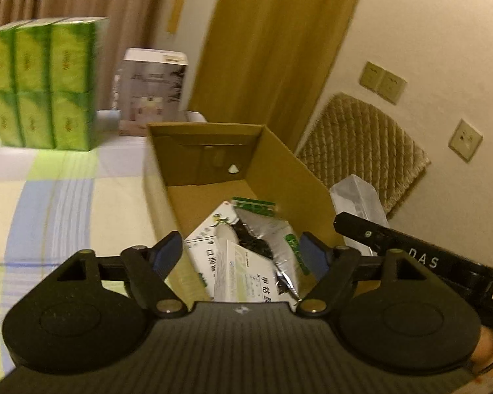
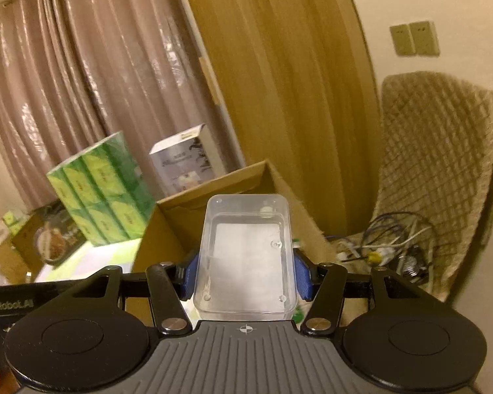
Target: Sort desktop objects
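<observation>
- Far left, left wrist view: green tissue pack (image 1: 44, 82) is stood upright on the checked cloth (image 1: 59, 197), well apart from the gripper.
- Just right of it, further back: white printed carton (image 1: 152, 88) is stood upright, behind the far left corner of the cardboard box (image 1: 279, 177).
- Left gripper (image 1: 243, 252): jaws are spread wide, nothing is clamped. Blue pads (image 1: 167, 254) are seen to either side of the packets, no contact visible.
- The gripper is held over the near end of the open cardboard box. Inside, at the near end, white medicine boxes (image 1: 220, 256) and a silver foil pouch (image 1: 272, 239) are piled together; a green-labelled packet (image 1: 254, 205) is lying just behind them. The far half of the box floor is bare.
- Right of the box wall, left wrist view: clear plastic case (image 1: 355, 197) is seen beyond the box's right rim, with the black body of the right gripper in front of it.
- Right gripper (image 2: 245, 275): jaws are closed partway onto the clear plastic case (image 2: 245, 256), one blue pad (image 2: 189, 274) pressed on each long side. The case is held lengthwise along the fingers, and looks empty.
- From the right wrist view the case is carried above the box's right side; box rim (image 2: 213, 184) is visible behind it.
- Far right: quilted chair cover (image 2: 437, 164) with tangled cables (image 2: 384, 246) on the seat, beside the box.
</observation>
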Available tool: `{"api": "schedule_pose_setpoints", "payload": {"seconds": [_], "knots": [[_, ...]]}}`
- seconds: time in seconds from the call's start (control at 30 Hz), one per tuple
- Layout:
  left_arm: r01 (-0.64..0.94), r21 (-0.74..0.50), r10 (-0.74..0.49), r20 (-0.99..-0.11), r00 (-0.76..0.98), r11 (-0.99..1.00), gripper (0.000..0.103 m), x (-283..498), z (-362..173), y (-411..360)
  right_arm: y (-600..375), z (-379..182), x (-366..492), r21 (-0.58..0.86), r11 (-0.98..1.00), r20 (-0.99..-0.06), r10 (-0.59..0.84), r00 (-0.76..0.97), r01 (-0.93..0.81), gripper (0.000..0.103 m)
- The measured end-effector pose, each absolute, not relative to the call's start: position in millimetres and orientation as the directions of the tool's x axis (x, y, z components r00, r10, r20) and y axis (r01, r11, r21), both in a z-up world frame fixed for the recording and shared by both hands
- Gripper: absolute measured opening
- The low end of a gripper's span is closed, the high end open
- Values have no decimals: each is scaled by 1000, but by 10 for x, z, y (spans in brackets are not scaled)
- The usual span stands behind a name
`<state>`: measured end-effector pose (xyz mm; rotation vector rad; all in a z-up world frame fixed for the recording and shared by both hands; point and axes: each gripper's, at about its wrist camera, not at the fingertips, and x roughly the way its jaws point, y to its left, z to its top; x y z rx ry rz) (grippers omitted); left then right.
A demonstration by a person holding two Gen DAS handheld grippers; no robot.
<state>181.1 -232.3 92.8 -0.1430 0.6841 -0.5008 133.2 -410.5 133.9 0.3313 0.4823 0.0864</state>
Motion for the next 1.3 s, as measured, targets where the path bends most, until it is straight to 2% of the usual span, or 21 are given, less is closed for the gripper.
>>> {"api": "schedule_pose_setpoints", "payload": {"seconds": [0.03, 0.07, 0.1, 0.17, 0.37, 0.5, 0.7, 0.8, 1.03, 1.3], "knots": [[386, -291, -482, -568, 667, 876, 78, 1795, 929, -2282, -4099, 1342, 1341, 350, 936, -428, 184, 885, -26, 54], [379, -292, -478, -567, 671, 878, 79, 1772, 930, -2243, -4093, 1347, 1350, 368, 929, -413, 209, 887, -48, 62], [373, -290, -472, -566, 675, 881, 81, 1746, 932, -2211, -4083, 1356, 1344, 374, 926, -400, 216, 891, -57, 82], [366, -281, -461, -564, 685, 887, 84, 1674, 940, -2151, -4062, 1393, 1283, 363, 930, -364, 204, 909, -63, 90], [324, -245, -406, -544, 734, 914, 101, 1358, 927, -1918, -4059, 1370, 1035, 386, 921, -342, 186, 921, -43, 93], [284, -230, -365, -553, 749, 931, 102, 1086, 881, -1787, -4002, 1341, 746, 371, 928, -333, 161, 929, -29, 100], [226, -223, -317, -619, 719, 948, 102, 693, 840, -1702, -3788, 1295, 204, 359, 933, -384, 139, 913, 9, 101], [225, -244, -330, -629, 704, 943, 102, 481, 877, -1607, -3645, 1351, -77, 321, 947, -417, 131, 899, 11, 101], [181, -170, -248, -661, 708, 969, 102, -2, 992, -1372, -3482, 1673, -481, 224, 974, -493, 103, 864, 12, 101], [207, -150, -255, -619, 743, 967, 102, -359, 1239, -1390, -3318, 1897, -759, 182, 982, -555, 137, 820, -41, 101]]}}
